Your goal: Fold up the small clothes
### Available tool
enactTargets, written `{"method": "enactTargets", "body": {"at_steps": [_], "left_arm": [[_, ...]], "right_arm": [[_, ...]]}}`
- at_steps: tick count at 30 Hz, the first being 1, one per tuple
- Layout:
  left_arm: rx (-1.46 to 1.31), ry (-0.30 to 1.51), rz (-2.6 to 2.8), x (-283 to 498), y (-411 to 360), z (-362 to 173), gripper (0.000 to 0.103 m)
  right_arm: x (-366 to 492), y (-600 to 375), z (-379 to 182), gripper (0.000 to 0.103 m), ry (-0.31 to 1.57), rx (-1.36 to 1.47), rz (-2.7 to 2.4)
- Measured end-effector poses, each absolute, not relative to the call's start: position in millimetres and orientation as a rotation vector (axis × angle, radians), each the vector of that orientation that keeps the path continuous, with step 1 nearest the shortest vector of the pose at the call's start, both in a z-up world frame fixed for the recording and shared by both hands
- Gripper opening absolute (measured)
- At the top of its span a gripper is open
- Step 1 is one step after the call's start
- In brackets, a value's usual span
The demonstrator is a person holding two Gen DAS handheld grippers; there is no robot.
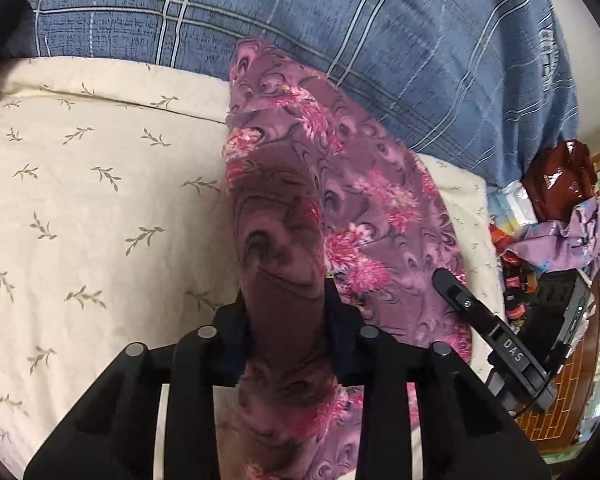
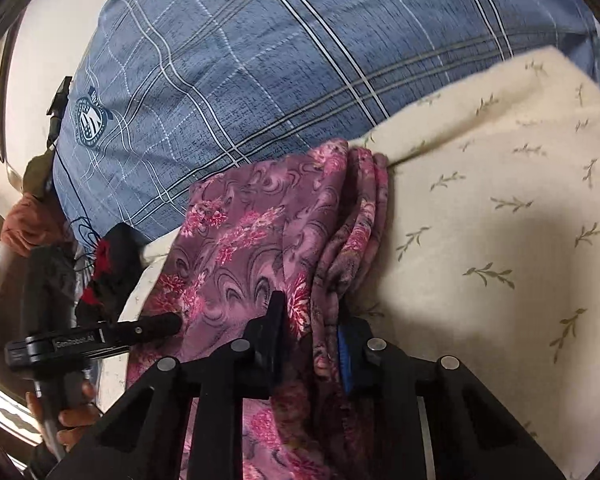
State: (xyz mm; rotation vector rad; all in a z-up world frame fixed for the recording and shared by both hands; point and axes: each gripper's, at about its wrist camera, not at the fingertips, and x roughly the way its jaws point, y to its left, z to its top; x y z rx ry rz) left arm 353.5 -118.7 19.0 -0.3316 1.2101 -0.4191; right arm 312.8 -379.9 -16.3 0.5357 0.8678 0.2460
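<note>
Left wrist view: cream leaf-print sheet [image 1: 80, 200], blue plaid quilt [image 1: 340, 20] behind. My left gripper [image 1: 284, 320] is clamped on one purple floral garment [image 1: 360, 220], fabric bunched between the jaws. The other gripper's finger reads "DAS".

Right wrist view: same bedding. My right gripper [image 2: 312, 328] pinches the garment's gathered edge; the left one's finger reads "GenRobot.AI".
</note>
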Motion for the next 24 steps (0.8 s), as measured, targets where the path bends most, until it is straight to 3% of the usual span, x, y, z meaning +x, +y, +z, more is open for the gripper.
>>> {"method": "enactTargets", "body": {"at_steps": [13, 19, 21, 22, 23, 24], "left_arm": [[-0.389, 1.168, -0.487, 264, -51, 52, 0.028], [-0.418, 1.194, -0.475, 203, -15, 24, 0.028], [-0.386, 1.223, -0.446, 194, -9, 3, 0.035], [-0.371, 1.230, -0.421, 193, -7, -5, 0.046], [-0.396, 1.228, -0.422, 193, -2, -11, 0.050], [-0.430, 1.230, -0.429, 193, 3, -12, 0.050]], "right_arm": [[233, -344, 12, 0.021, 0.844, 0.621, 0.373], [172, -315, -10, 0.022, 0.861, 0.701, 0.444], [159, -307, -25, 0.022, 0.892, 0.692, 0.430], [155, -303, -35, 0.024, 0.916, 0.672, 0.403], [152, -302, -42, 0.026, 0.931, 0.655, 0.387], [151, -303, -43, 0.033, 0.934, 0.653, 0.380]]}}
